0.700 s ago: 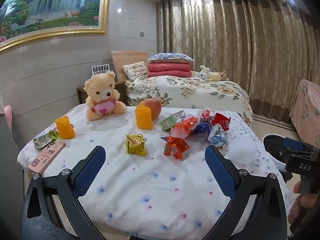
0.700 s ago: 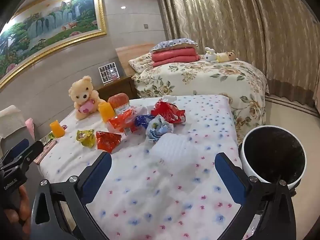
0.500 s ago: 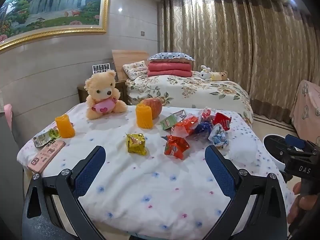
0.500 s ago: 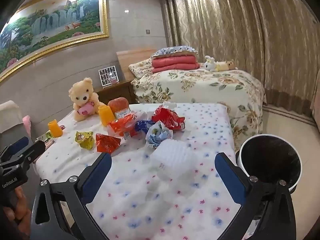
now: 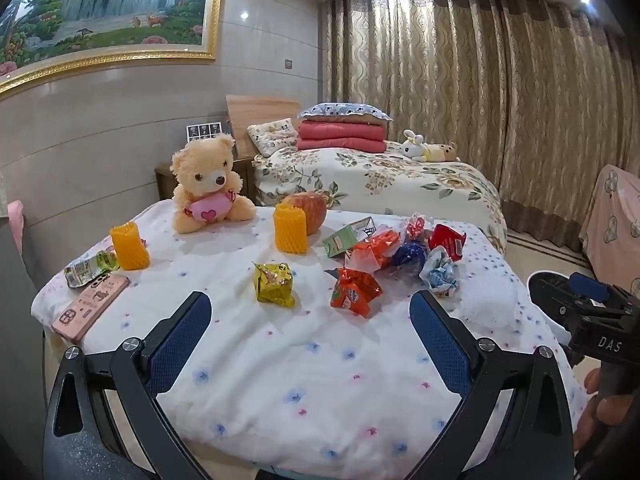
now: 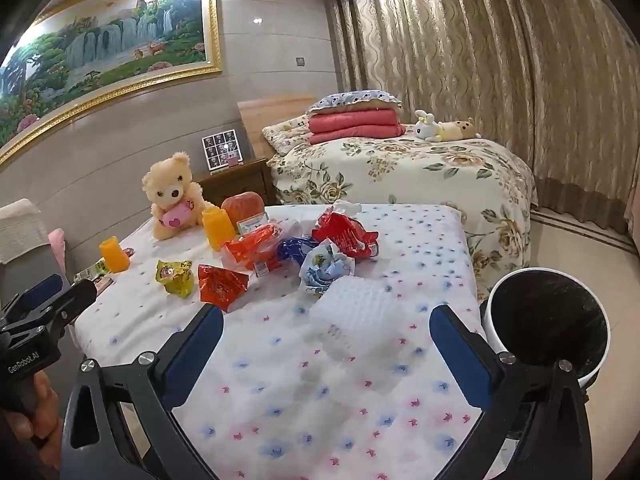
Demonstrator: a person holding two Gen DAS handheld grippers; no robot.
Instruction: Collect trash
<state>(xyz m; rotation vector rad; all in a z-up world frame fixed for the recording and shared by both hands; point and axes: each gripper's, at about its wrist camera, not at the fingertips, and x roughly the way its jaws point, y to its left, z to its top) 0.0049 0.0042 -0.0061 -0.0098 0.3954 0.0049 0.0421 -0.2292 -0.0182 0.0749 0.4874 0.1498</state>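
Observation:
Crumpled wrappers lie on the flowered bed cover (image 5: 304,380): a yellow wrapper (image 5: 274,284), an orange-red wrapper (image 5: 354,291), and a pile of red, blue and pale wrappers (image 5: 416,252). A white foam net (image 6: 356,316) lies just ahead of my right gripper (image 6: 326,336), which is open and empty. My left gripper (image 5: 310,320) is also open and empty, short of the yellow wrapper (image 6: 176,278). A white bin with a black liner (image 6: 548,320) stands on the floor beside the bed's right edge.
A teddy bear (image 5: 208,184), an apple (image 5: 306,208), two orange foam sleeves (image 5: 290,229), a pink phone (image 5: 90,305) and a green packet (image 5: 90,266) sit on the cover. A second bed (image 5: 380,176) and curtains stand behind. A hand (image 6: 24,416) holds the other gripper.
Both grippers have drifted slightly, the right view tilting a little so the bin sits lower right. Jaws stay wide and nothing on the bed has moved.

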